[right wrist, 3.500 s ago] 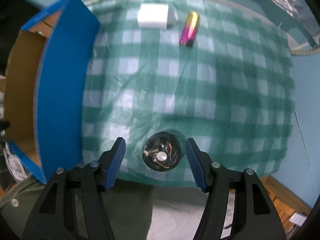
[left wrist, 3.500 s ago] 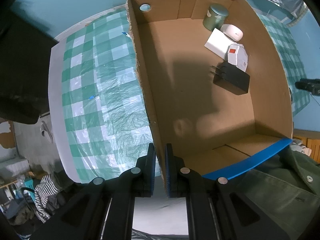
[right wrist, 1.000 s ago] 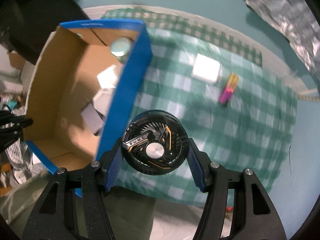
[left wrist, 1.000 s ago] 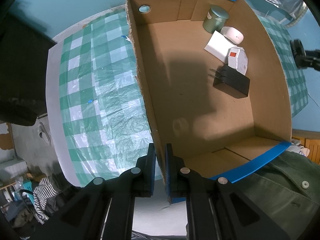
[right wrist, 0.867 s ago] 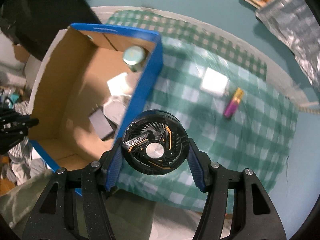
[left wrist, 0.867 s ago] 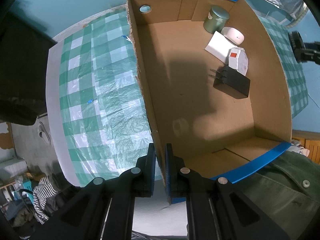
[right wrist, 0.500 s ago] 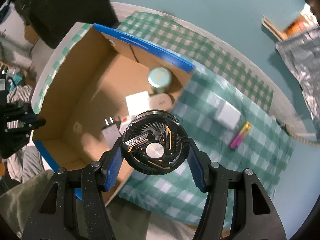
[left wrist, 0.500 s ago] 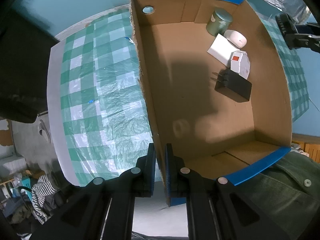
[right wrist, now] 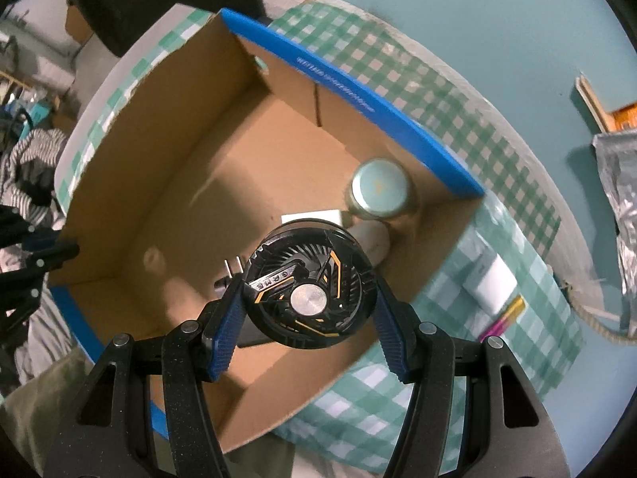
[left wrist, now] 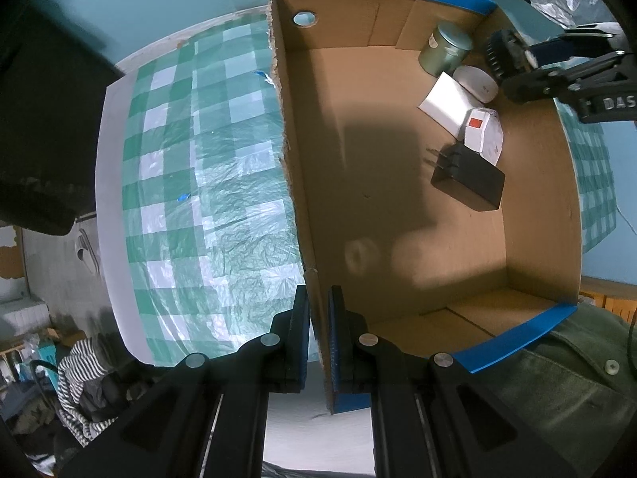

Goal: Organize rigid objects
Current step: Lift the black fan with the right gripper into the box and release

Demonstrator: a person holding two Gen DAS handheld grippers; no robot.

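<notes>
Over cardboard box (right wrist: pixel 167 183), right gripper (right wrist: pixel 308 310) clamps round black fan (right wrist: pixel 310 286) above box's far corner, near green tin (right wrist: pixel 378 193). Left gripper (left wrist: pixel 317 342) pinched shut on box's torn side wall. Black adapter (left wrist: pixel 469 183), white items lie inside by right wall.

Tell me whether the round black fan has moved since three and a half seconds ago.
Yes. The round black fan, clamped in the right gripper, left the checked tablecloth and now hangs over the open cardboard box.
</notes>
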